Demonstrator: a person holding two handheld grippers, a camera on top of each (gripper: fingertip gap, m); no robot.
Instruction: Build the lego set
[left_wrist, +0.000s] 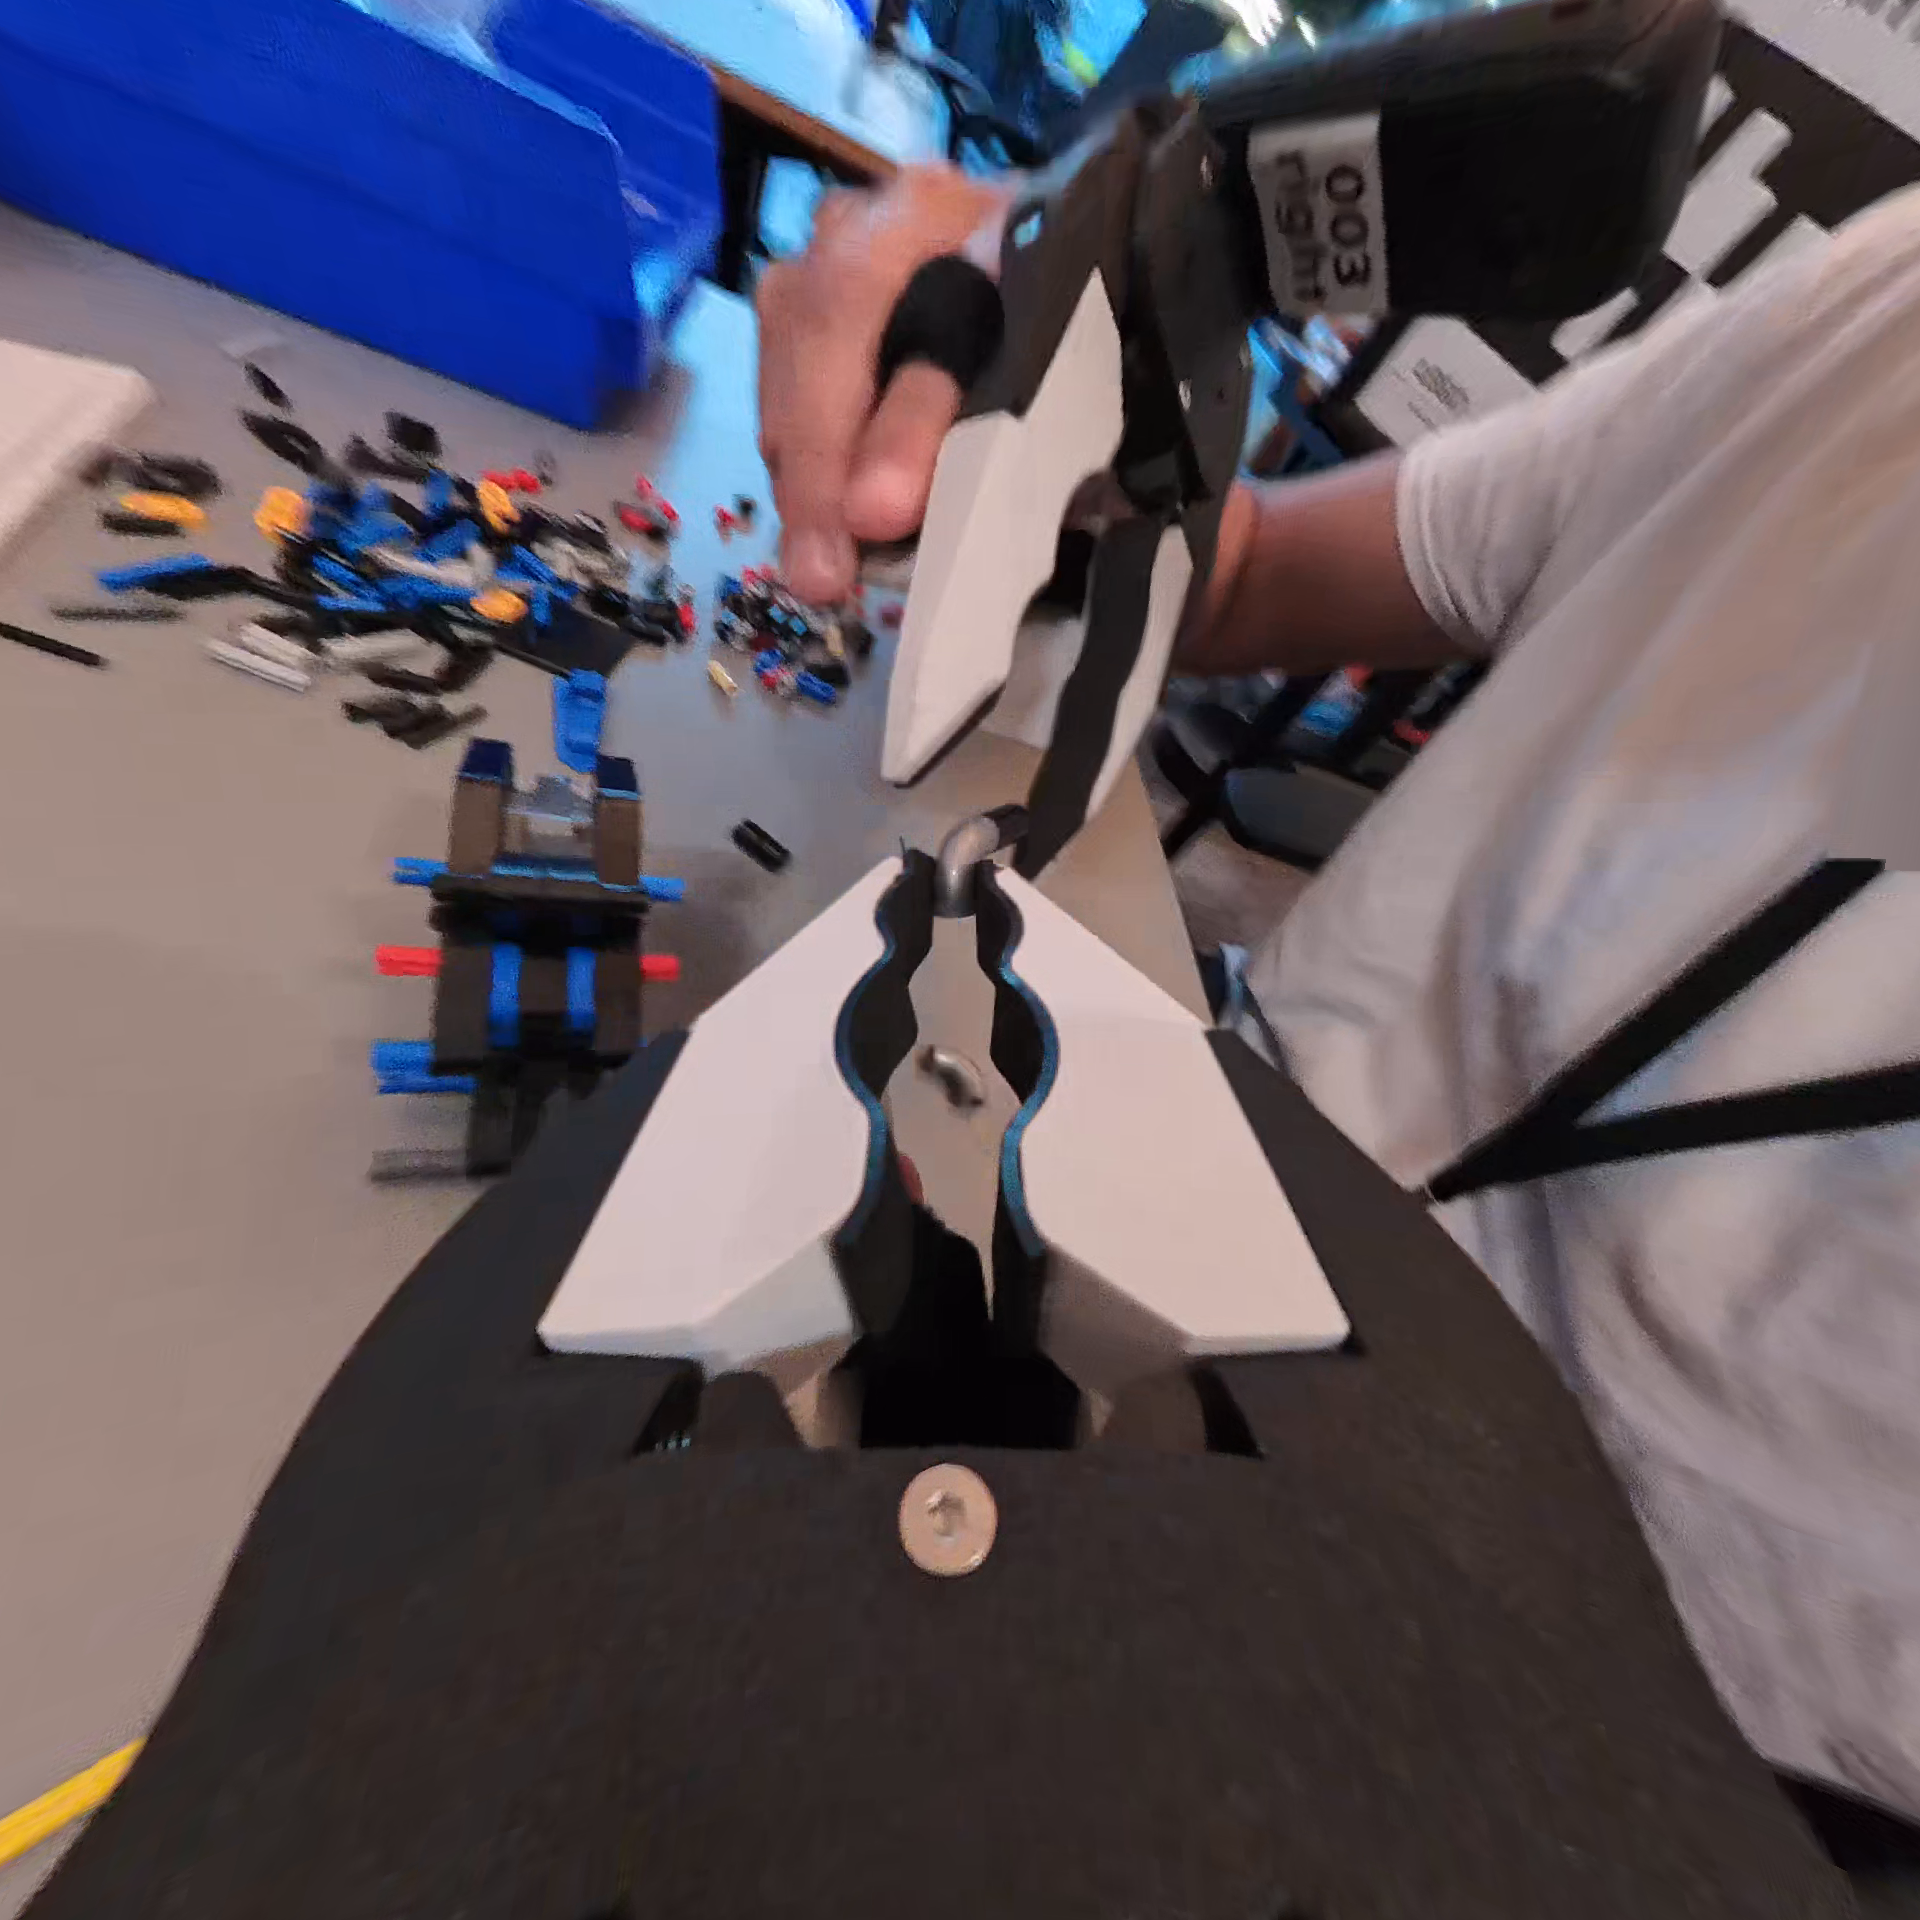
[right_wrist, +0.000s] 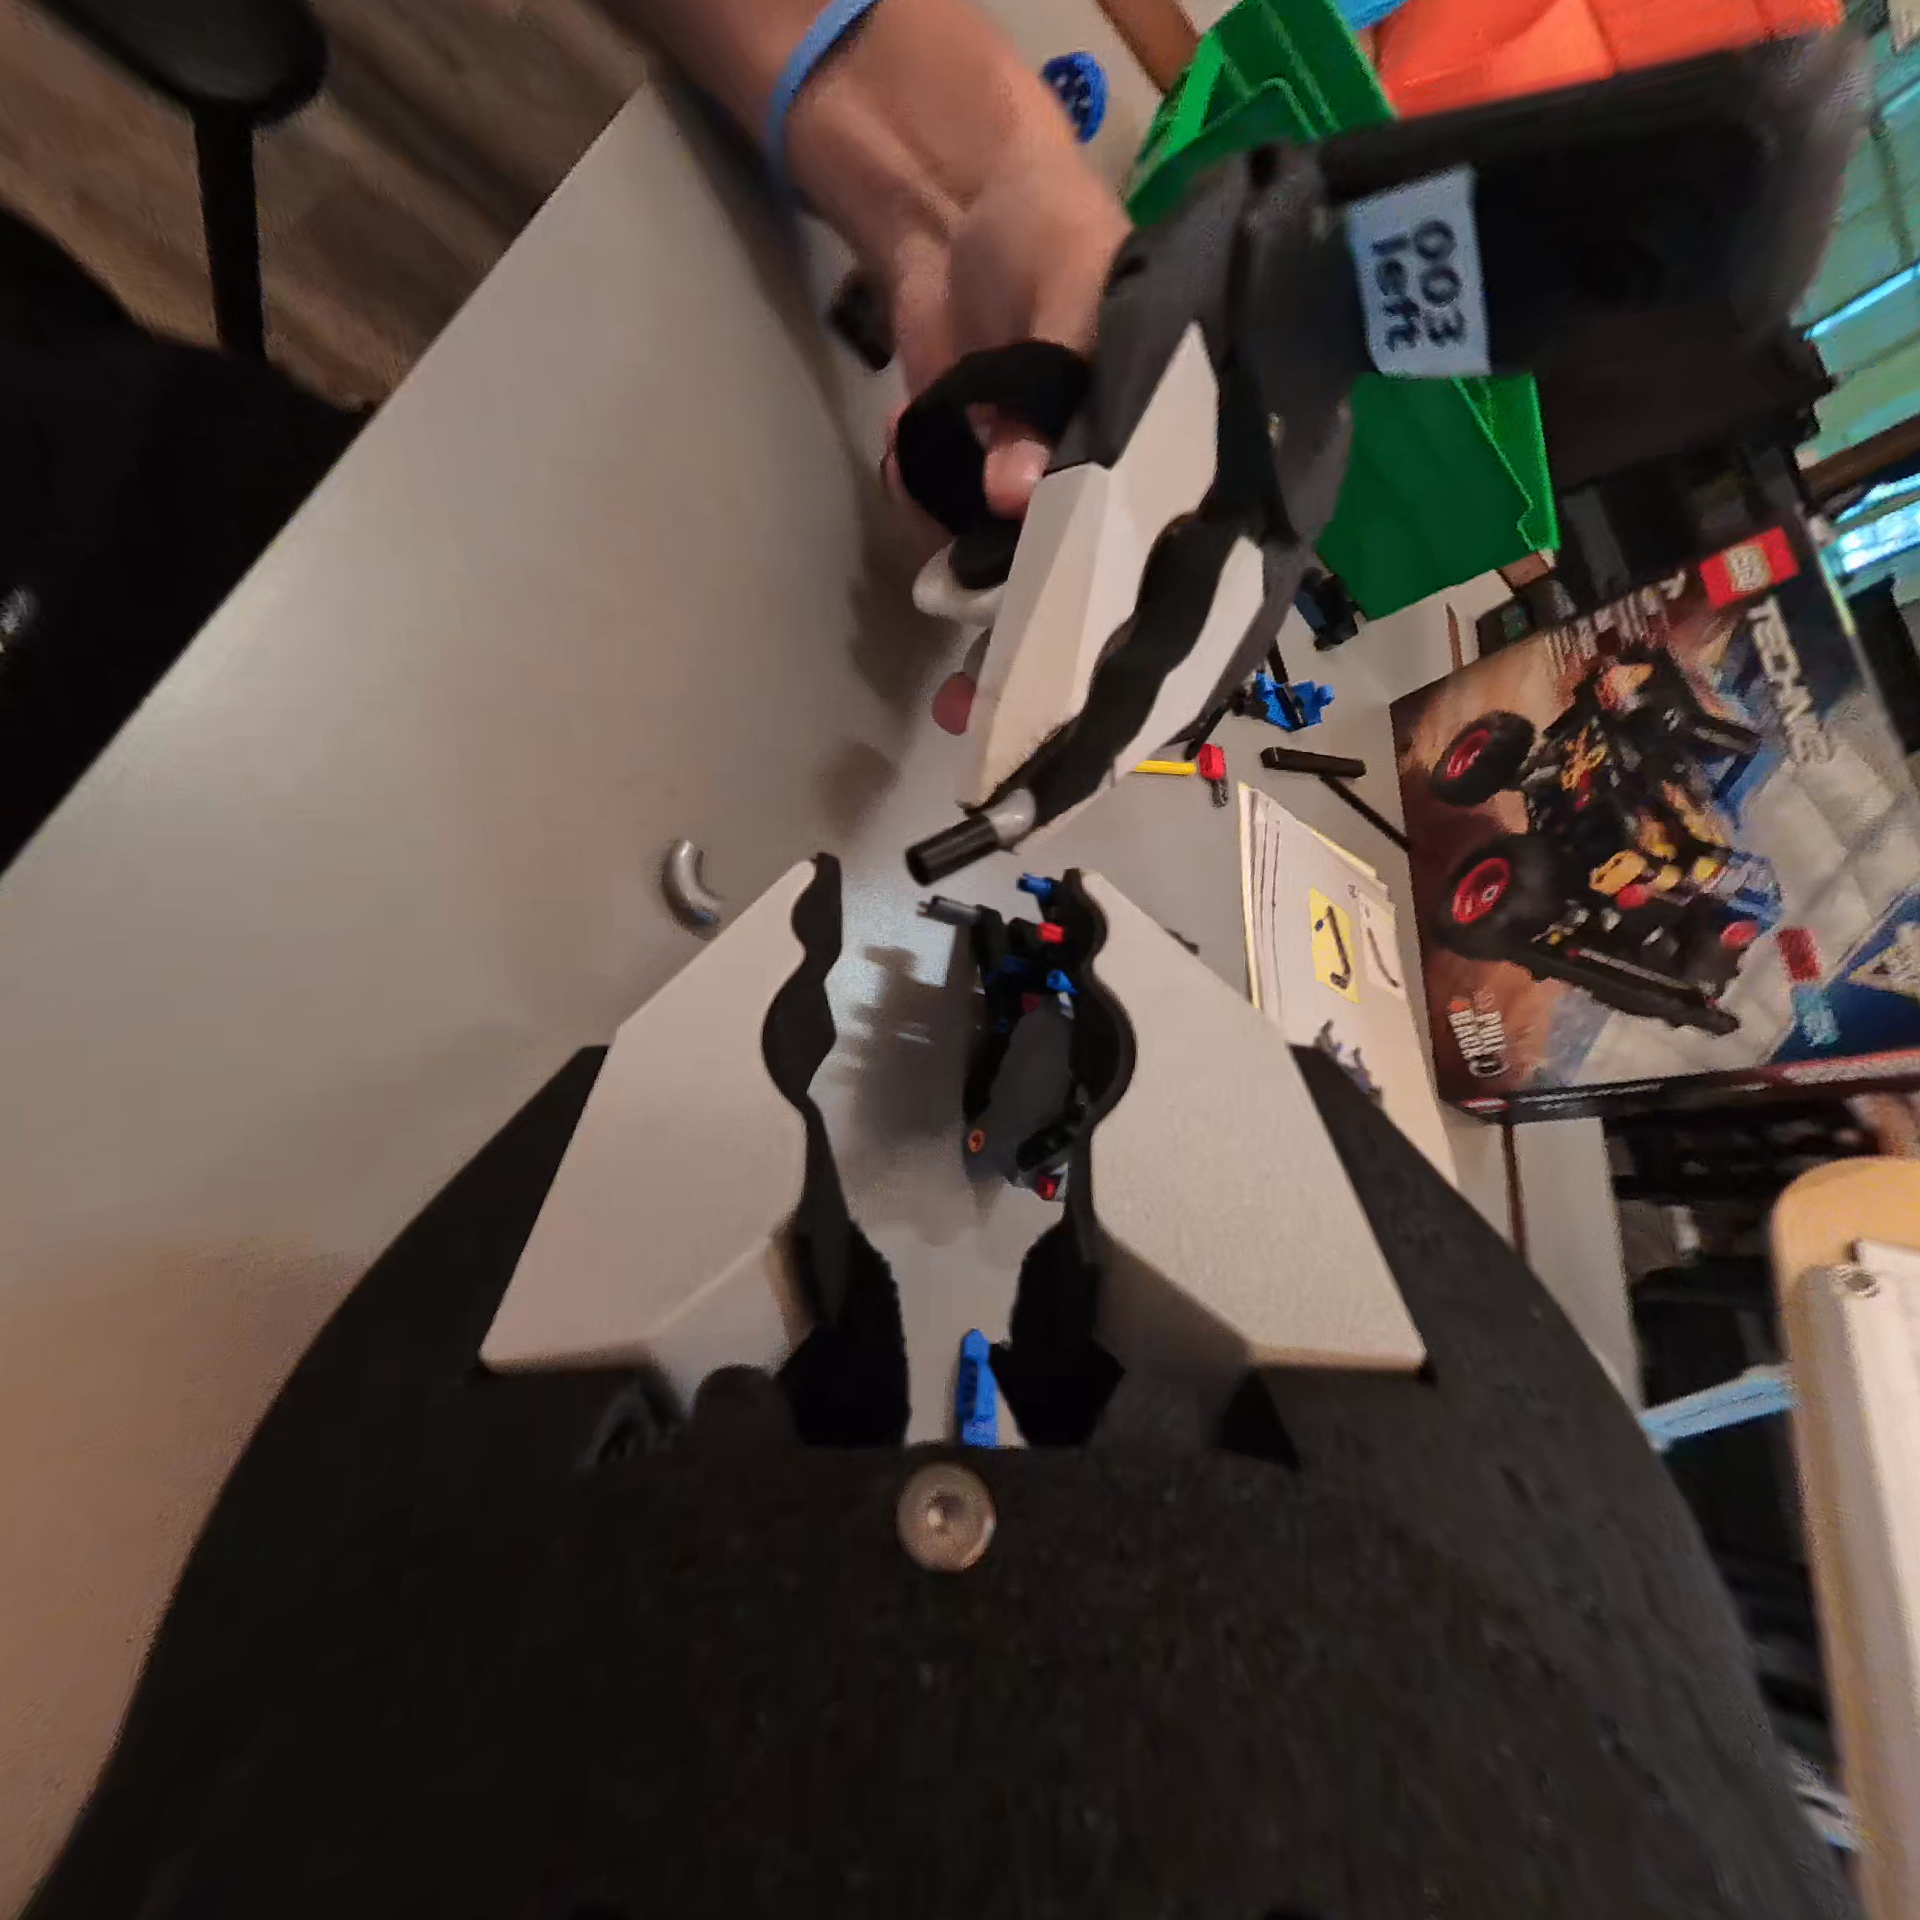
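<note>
My left gripper (left_wrist: 958, 873) is shut at its tips on a small grey curved piece (left_wrist: 961, 862) with a black pin (right_wrist: 951, 850) sticking out of it, held above the table. It also shows in the right wrist view (right_wrist: 1003, 816). My right gripper (right_wrist: 951, 883) is open and empty, its fingertips on either side of the black pin's end. In the left wrist view it (left_wrist: 968, 818) comes down from above onto the held piece. The partly built black and blue model (left_wrist: 535, 935) (right_wrist: 1023, 1049) lies on the table.
A pile of loose parts (left_wrist: 416, 561) lies beyond the model, with blue bins (left_wrist: 312, 187) behind. A second grey curved piece (right_wrist: 686, 883) and a blue part (right_wrist: 977, 1387) lie on the table. The set's box (right_wrist: 1642, 852), a booklet (right_wrist: 1309, 935) and a green bin (right_wrist: 1403, 468) stand to the right. Left and right tips are no more than a few centimetres apart.
</note>
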